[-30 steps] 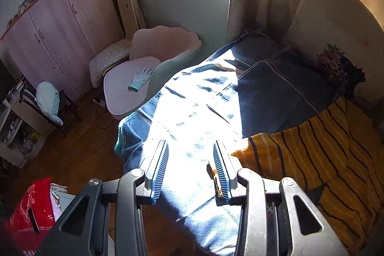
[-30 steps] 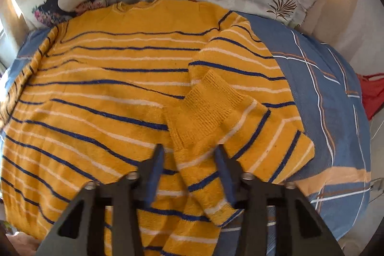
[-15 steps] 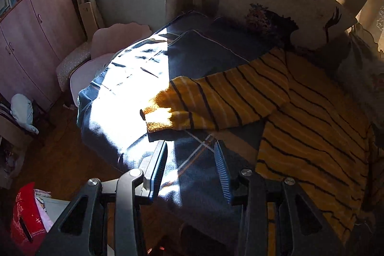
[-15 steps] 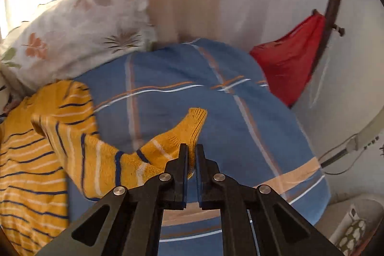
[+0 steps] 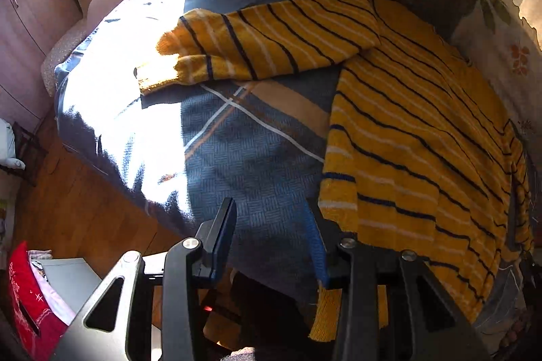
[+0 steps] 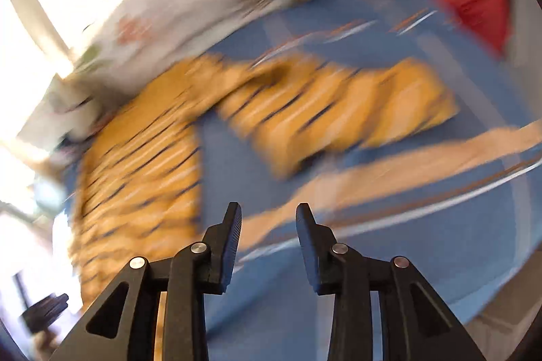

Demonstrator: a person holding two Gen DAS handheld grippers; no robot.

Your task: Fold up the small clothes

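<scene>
Mustard-yellow sweater (image 5: 416,137) with thin navy and white stripes. Blue bedspread (image 5: 250,164) at 9 o'clock of it, crossed by tan and white lines. Red bag (image 6: 477,5) at 1 o'clock.

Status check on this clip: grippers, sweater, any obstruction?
Left gripper open, empty, at the sweater hem. Right gripper open, empty, its view motion-blurred. Sweater flat on bedspread, both sleeves spread outward, unfolded. Nothing blocking.

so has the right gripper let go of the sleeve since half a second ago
Yes. The right gripper is open and has pulled back; the sleeve lies beyond it on the blue bedspread.
</scene>
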